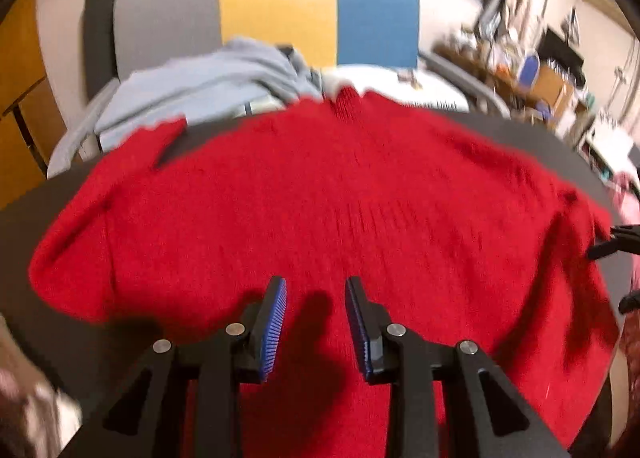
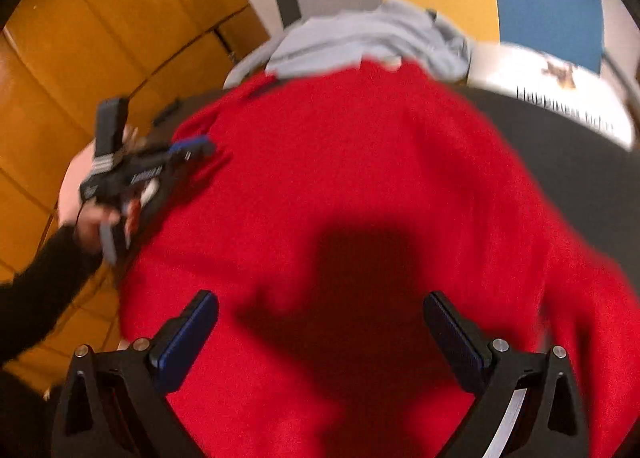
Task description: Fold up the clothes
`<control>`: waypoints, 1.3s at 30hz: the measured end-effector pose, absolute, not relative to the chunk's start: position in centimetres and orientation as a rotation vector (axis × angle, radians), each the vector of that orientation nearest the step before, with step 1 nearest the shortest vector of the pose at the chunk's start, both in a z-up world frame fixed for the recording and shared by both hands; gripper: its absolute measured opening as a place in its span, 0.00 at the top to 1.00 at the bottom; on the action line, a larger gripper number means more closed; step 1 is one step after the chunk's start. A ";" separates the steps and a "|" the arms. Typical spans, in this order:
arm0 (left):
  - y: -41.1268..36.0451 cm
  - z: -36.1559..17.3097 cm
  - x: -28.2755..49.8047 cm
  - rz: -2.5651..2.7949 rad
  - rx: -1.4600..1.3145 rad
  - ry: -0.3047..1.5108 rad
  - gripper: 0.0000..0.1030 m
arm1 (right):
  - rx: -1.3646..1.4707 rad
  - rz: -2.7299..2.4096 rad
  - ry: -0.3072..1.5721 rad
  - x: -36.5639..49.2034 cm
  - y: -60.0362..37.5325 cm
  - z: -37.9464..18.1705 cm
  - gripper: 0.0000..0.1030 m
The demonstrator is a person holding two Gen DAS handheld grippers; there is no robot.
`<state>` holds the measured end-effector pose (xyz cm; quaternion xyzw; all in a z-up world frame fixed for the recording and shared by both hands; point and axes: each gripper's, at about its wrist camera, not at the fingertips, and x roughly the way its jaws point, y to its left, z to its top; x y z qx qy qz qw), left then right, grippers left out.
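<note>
Red knitted sweater (image 1: pixel 320 194) lies spread flat on the dark tabletop (image 1: pixel 532 130), collar at the far edge. Left gripper (image 1: pixel 316 322): fingers part-open above the hem, nothing between them. Right gripper (image 2: pixel 320 342): fingers spread wide, empty, over the body. Judgement: take one side edge at two points together, folding inward without bunching
</note>
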<state>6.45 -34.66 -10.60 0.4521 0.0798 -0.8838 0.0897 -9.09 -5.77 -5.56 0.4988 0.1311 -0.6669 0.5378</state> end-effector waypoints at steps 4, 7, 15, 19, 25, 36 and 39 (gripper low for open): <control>-34.5 -11.8 8.2 -2.575 1.388 0.293 0.70 | 1.296 -1.588 0.336 -4.0 -1.8 -8.8 0.00; -35.0 -12.5 9.2 -2.545 1.390 0.377 0.70 | 1.303 -1.624 0.307 -0.2 1.1 -9.6 0.00; -34.6 -12.1 9.2 -2.511 1.341 0.377 0.69 | 1.414 -1.596 0.248 6.9 5.1 -9.9 0.00; -33.9 -10.4 11.8 -2.560 1.205 0.426 0.69 | 1.458 -1.562 0.273 7.4 4.6 -8.8 0.00; -33.8 -11.5 17.9 -2.537 1.151 0.540 0.69 | 1.147 -1.753 0.115 3.1 -0.3 -4.3 0.00; -33.8 -13.5 19.8 -2.486 1.122 0.405 0.68 | 1.029 -2.094 0.346 -1.6 -4.5 -10.3 0.00; -33.2 -12.1 19.7 -2.430 1.136 0.431 0.70 | 1.050 -2.090 0.358 -2.7 -4.6 -10.2 0.00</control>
